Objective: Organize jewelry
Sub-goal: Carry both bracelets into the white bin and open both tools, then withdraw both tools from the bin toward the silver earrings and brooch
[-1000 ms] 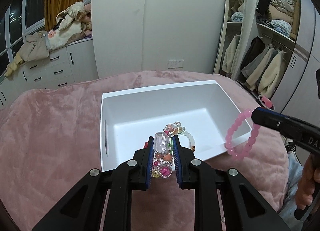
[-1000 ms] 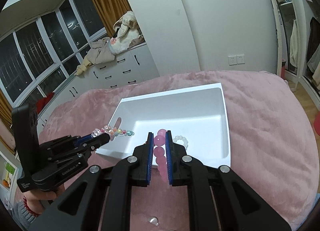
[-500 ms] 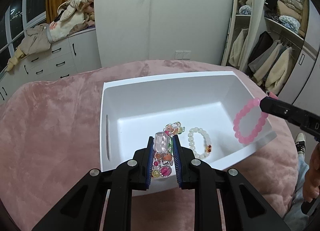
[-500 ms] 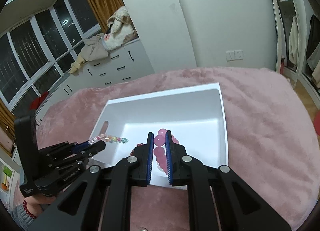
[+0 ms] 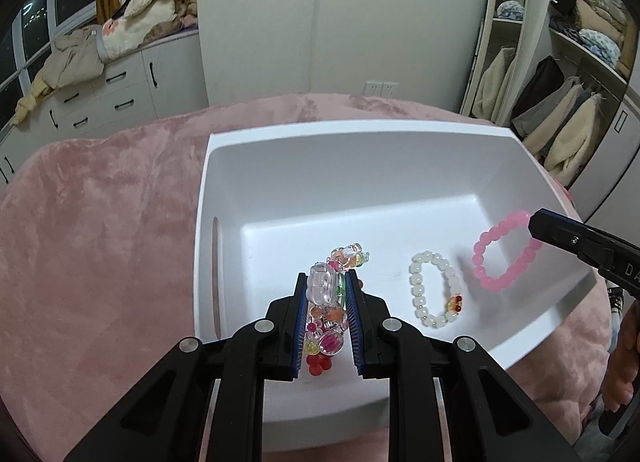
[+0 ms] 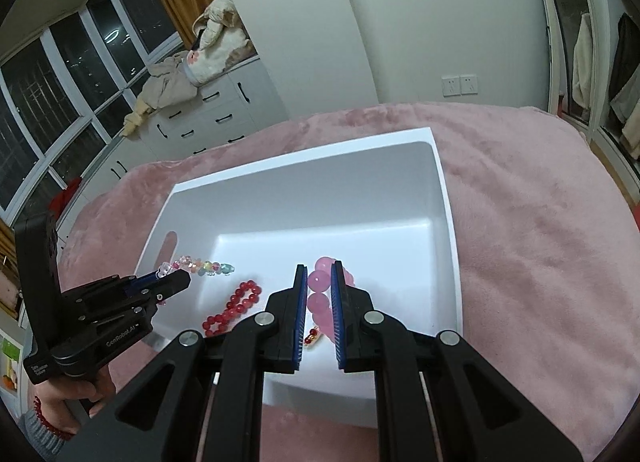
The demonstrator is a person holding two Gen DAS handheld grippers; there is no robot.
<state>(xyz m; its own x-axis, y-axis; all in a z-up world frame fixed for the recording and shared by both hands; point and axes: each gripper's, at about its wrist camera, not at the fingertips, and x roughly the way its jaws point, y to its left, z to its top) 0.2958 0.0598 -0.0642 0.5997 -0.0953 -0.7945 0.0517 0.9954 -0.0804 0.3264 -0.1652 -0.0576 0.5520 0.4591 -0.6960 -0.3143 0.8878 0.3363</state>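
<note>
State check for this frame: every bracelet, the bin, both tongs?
Left tongs: shut on multicolour charm bracelet.
Right tongs: shut on pink bead bracelet.
White bead bracelet: loose on bin floor.
Red bead bracelet: loose on bin floor.
White bin: open-topped, on pink blanket.

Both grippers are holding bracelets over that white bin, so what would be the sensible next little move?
Probably open the right gripper and let the pink bracelet drop. It already hangs inside the white bin, just past the white bracelet on the floor. The left gripper, shut on the colorful bracelet, could follow.
</note>
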